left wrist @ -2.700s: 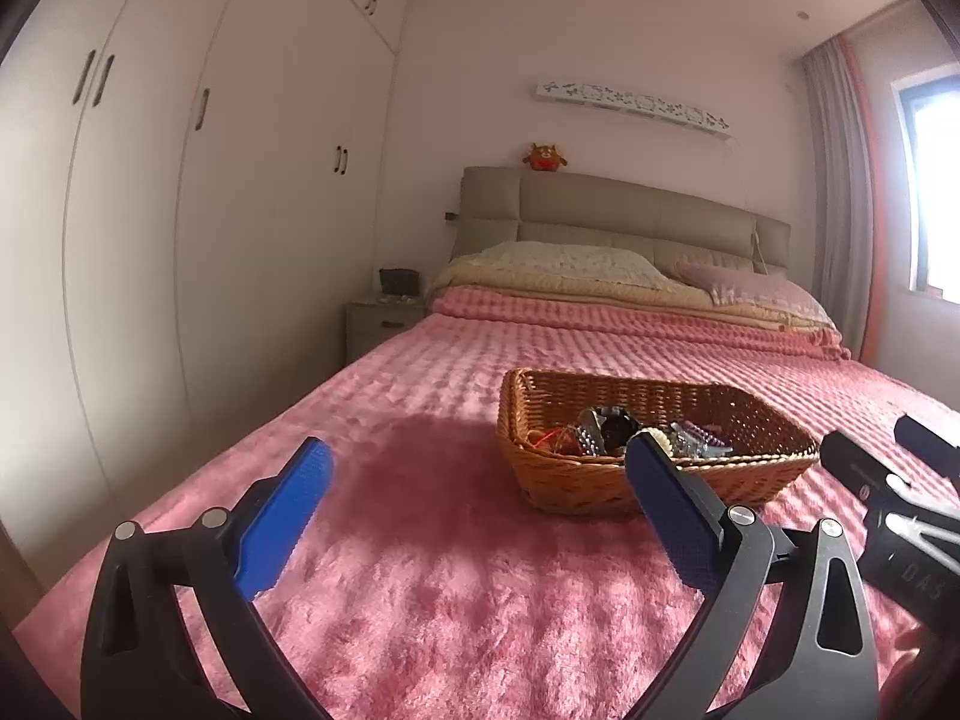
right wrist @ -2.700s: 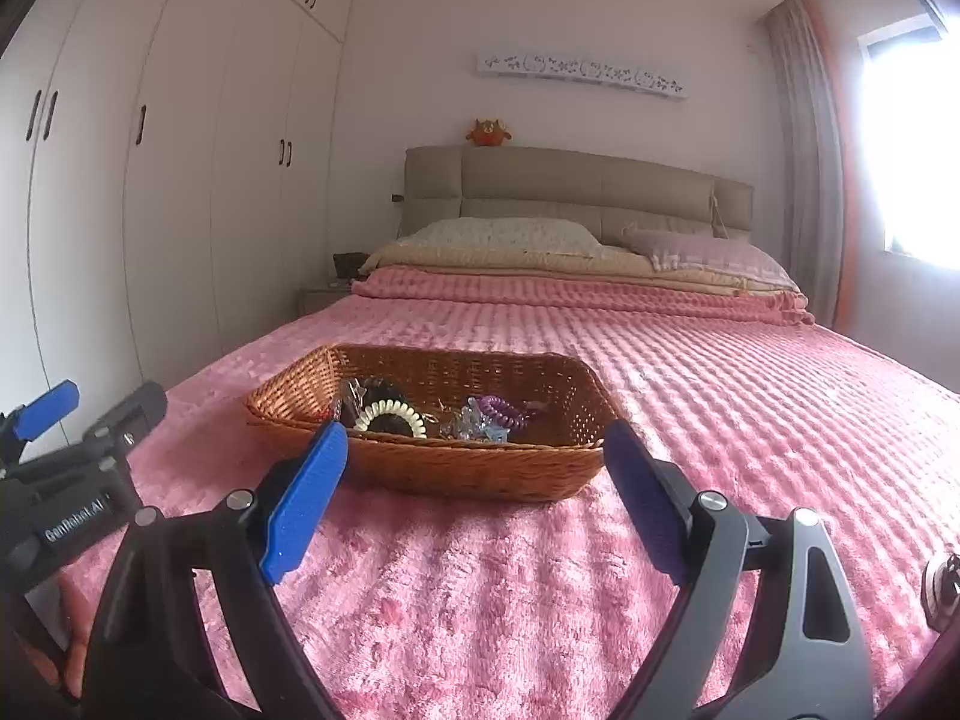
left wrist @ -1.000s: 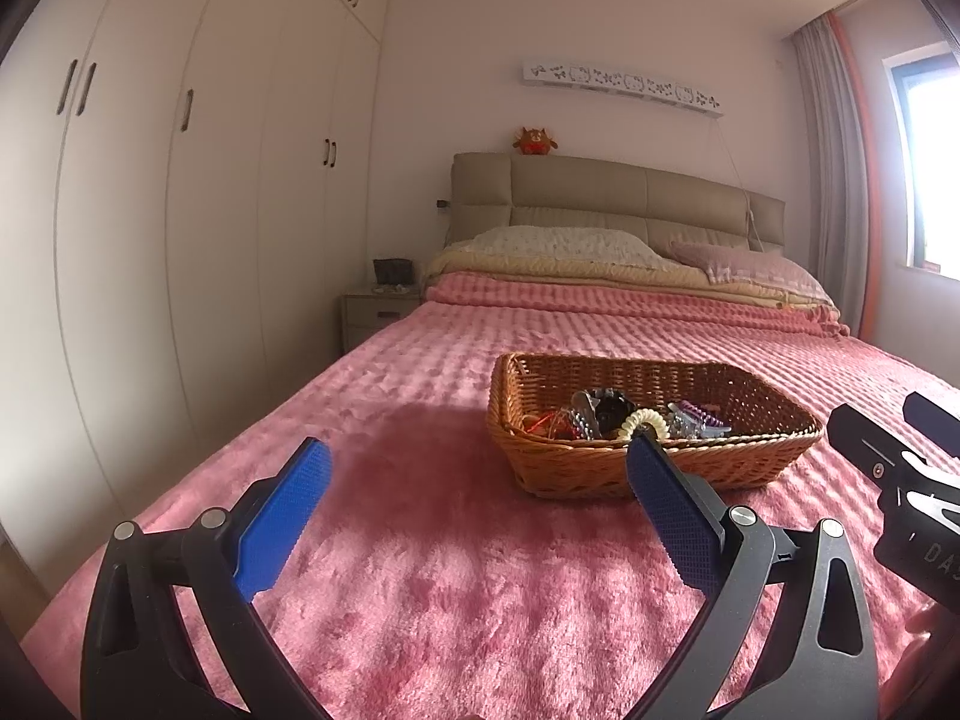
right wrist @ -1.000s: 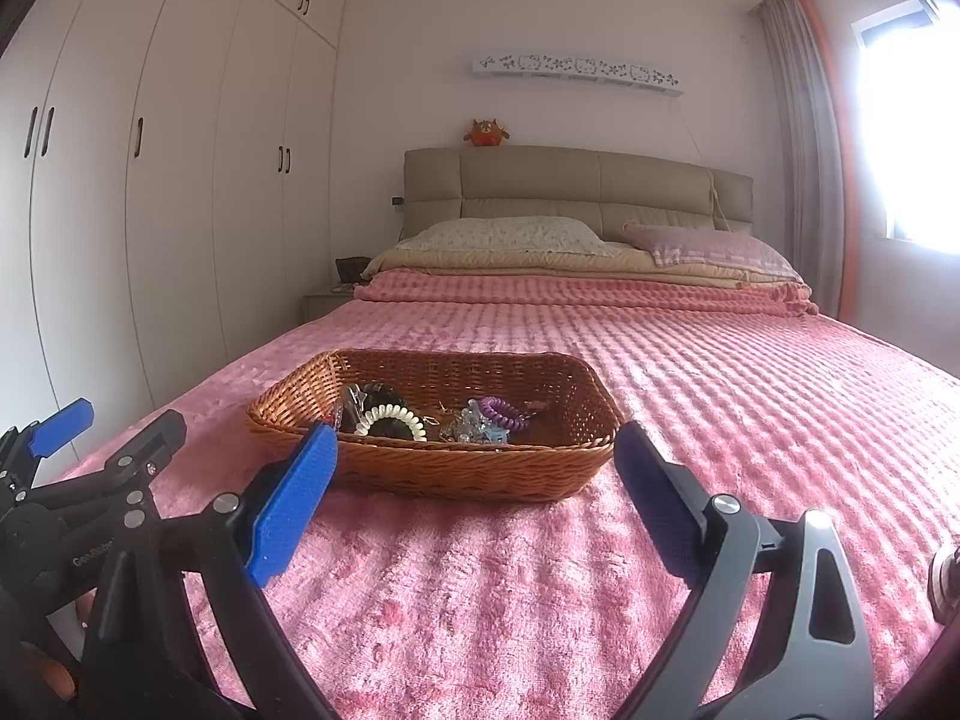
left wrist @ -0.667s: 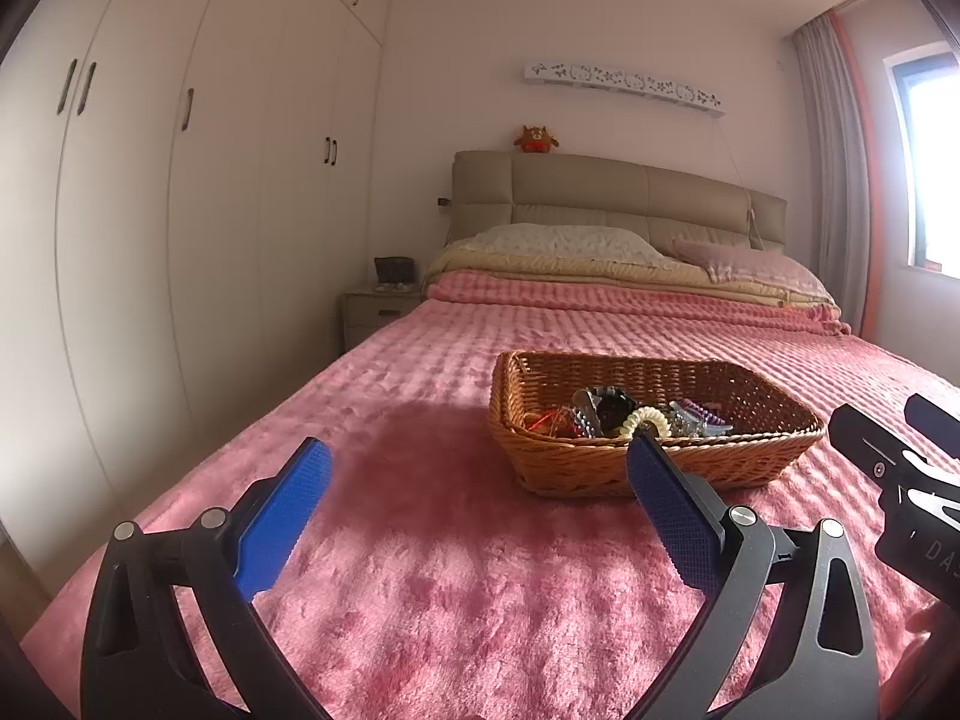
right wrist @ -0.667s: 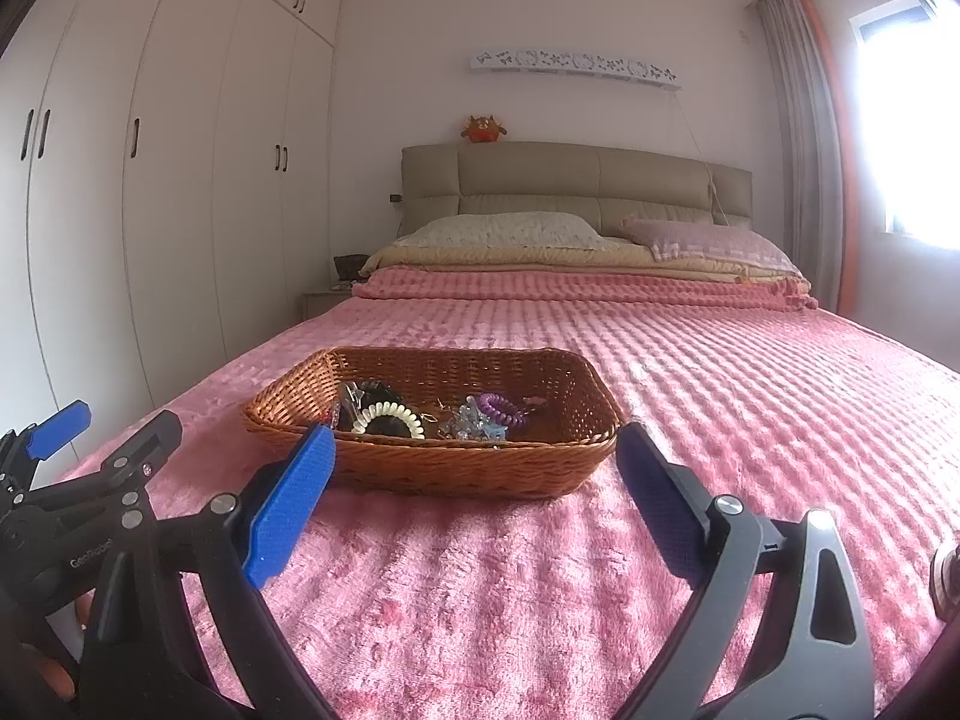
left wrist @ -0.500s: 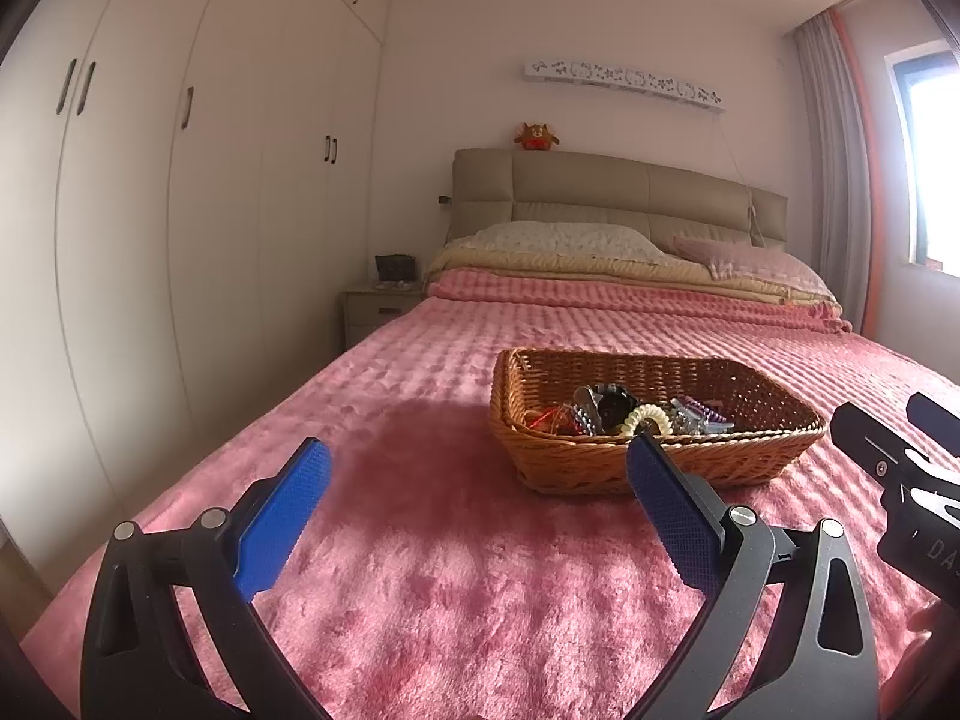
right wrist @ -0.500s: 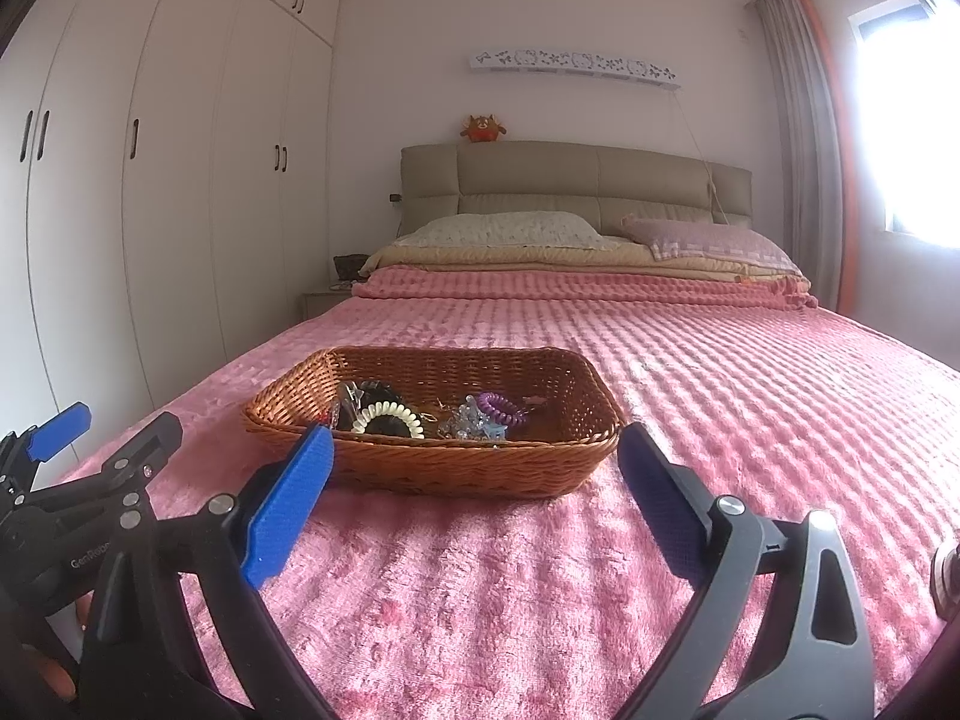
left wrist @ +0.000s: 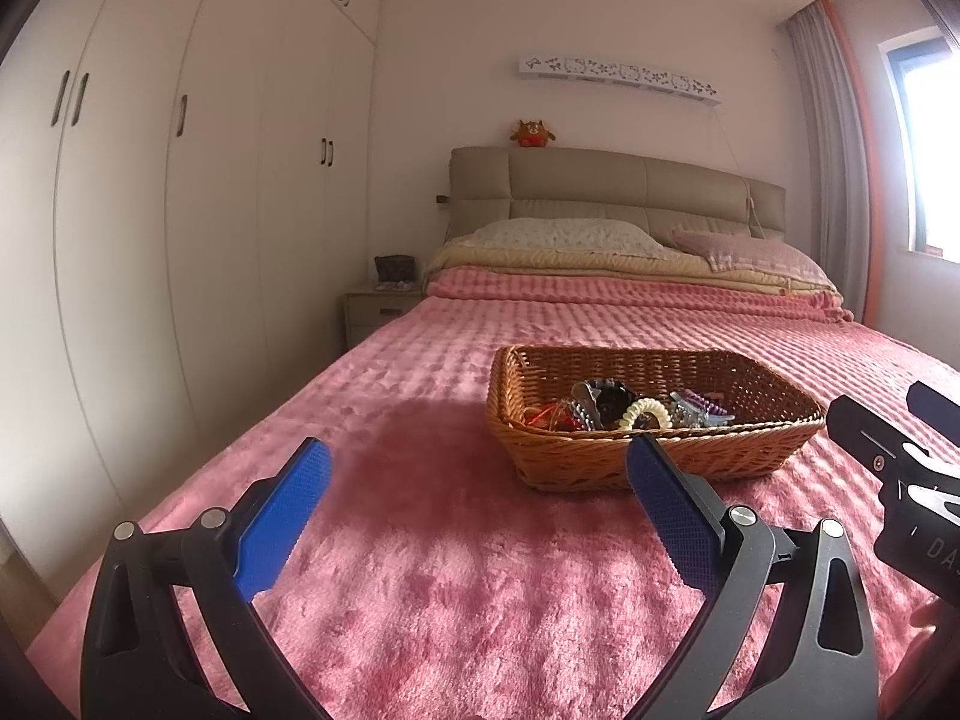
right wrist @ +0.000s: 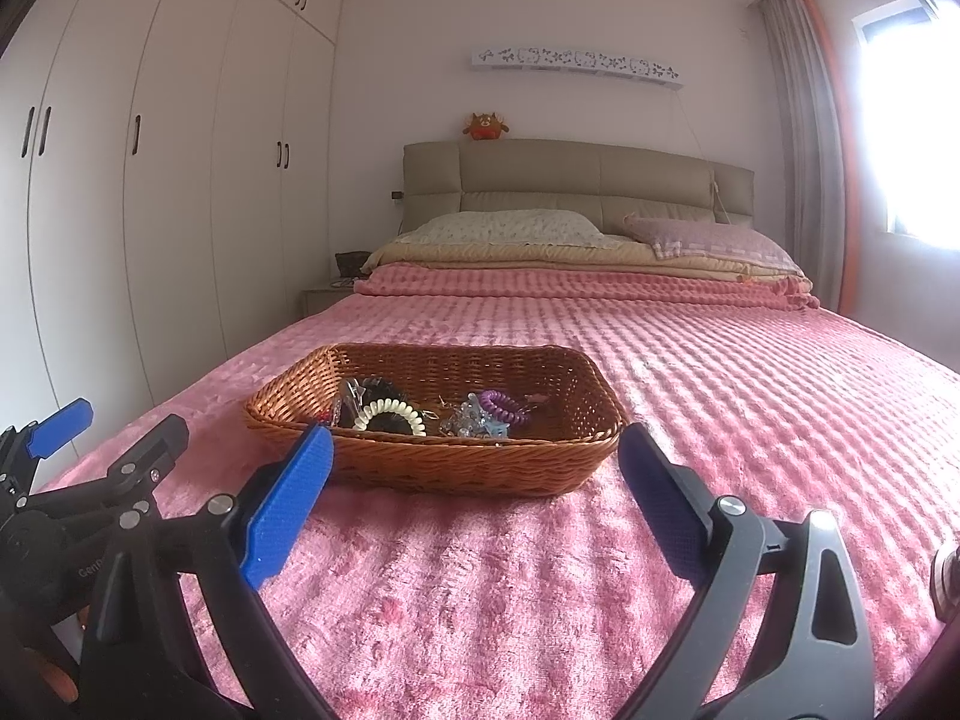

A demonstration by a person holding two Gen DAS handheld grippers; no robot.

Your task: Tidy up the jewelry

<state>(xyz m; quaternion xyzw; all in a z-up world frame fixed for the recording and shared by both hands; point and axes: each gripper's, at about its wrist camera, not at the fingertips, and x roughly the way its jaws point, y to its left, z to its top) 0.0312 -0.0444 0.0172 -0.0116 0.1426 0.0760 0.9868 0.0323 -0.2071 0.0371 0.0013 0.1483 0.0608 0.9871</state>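
While both tongs gape wide and empty over the pink bed (left wrist: 420, 570), the wicker basket (right wrist: 468, 468) of jewelry (right wrist: 480, 414) lies crosswise just ahead of the right tongs (right wrist: 474, 480), rightward of the left tongs (left wrist: 480, 504).

Wicker basket (right wrist: 480, 468) on the bed holds jumbled jewelry (right wrist: 432, 411).

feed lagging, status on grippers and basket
Left gripper open, empty. Right gripper open, empty. Basket of jewelry ahead on bed, untouched. Nothing in the way.
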